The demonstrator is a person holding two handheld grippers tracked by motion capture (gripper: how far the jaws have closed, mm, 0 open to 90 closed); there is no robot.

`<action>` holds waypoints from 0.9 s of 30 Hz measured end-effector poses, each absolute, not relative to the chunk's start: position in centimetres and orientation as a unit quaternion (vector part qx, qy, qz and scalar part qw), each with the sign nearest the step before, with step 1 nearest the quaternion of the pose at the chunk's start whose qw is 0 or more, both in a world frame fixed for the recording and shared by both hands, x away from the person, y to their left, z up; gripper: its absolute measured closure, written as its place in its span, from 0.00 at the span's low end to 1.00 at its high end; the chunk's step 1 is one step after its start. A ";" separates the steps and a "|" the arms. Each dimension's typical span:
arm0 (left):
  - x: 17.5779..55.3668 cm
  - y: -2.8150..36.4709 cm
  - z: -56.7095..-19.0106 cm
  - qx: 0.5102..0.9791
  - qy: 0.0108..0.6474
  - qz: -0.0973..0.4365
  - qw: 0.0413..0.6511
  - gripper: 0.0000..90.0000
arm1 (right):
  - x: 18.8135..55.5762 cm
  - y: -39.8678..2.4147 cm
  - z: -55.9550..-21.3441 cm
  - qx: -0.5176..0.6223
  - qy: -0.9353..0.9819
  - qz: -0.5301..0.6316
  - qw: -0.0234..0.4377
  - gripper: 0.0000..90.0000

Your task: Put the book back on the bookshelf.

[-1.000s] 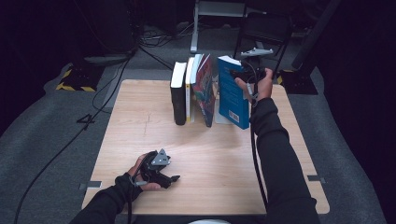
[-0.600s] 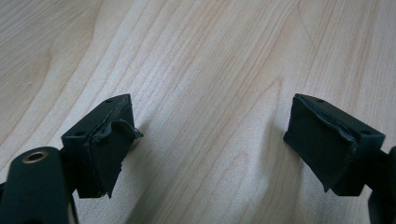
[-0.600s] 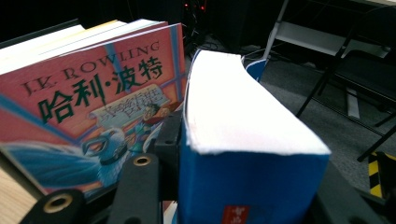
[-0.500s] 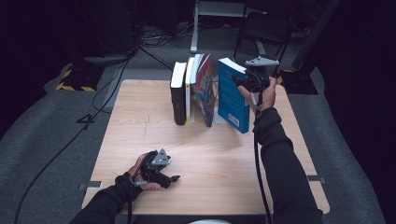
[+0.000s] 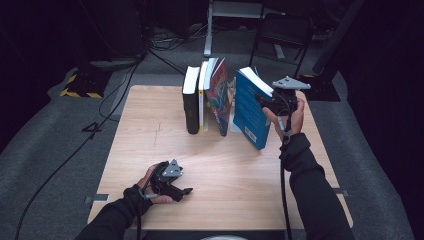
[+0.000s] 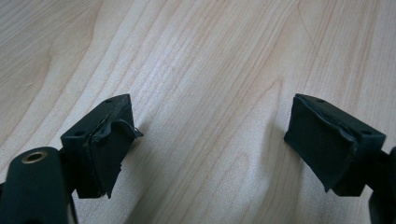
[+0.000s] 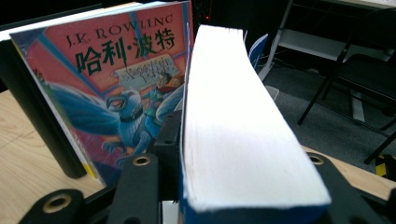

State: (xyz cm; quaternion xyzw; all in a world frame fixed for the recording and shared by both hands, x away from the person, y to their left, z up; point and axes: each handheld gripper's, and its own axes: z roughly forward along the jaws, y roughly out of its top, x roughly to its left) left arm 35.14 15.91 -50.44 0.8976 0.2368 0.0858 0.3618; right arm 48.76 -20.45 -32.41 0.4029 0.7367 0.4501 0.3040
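My right gripper (image 5: 268, 102) is shut on a thick blue book (image 5: 249, 111), gripping it across its white page edge (image 7: 233, 130) near the top. The book leans, with its top toward the other books and a gap between them. A row of three books stands at the back middle of the wooden table (image 5: 150, 130): a black one (image 5: 190, 102), a white one with a yellow spine (image 5: 202, 95), and a colourful illustrated one (image 5: 220, 95) that leans. That illustrated cover (image 7: 126, 79) shows close behind my right jaws. My left gripper (image 5: 186, 190) lies on the table near the front edge, open, with bare wood between its pads (image 6: 107, 144).
Behind the table are a black chair (image 5: 282, 35), a metal stand (image 5: 220, 15) and cables on grey carpet. A yellow-black striped block (image 5: 80, 87) lies on the floor at the left. Bare wood spreads to the left of the books and between my two hands.
My right gripper has carried the blue book a little toward me and downward, away from the row; the gap to the illustrated book has widened. My left gripper has not moved.
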 end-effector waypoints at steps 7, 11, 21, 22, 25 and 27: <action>35.2 15.9 -50.4 0.897 0.237 0.085 0.363 0.17 | 47.8 -22.0 -33.2 0.405 0.732 0.461 0.294 0.65; 35.2 15.9 -50.4 0.897 0.237 0.085 0.362 0.17 | 47.5 -22.2 -33.5 0.406 0.730 0.464 0.296 0.65; 35.2 15.9 -50.5 0.897 0.236 0.085 0.362 0.17 | 47.1 -22.3 -34.3 0.389 0.734 0.468 0.301 0.56; 35.2 15.9 -50.5 0.897 0.236 0.085 0.363 0.17 | 47.2 -22.4 -34.4 0.390 0.736 0.468 0.295 0.57; 35.2 15.9 -50.4 0.898 0.237 0.085 0.362 0.17 | 47.3 -22.3 -34.9 0.393 0.740 0.455 0.303 0.57; 35.2 15.9 -50.5 0.897 0.237 0.085 0.362 0.17 | 47.4 -22.4 -35.0 0.391 0.742 0.457 0.297 0.57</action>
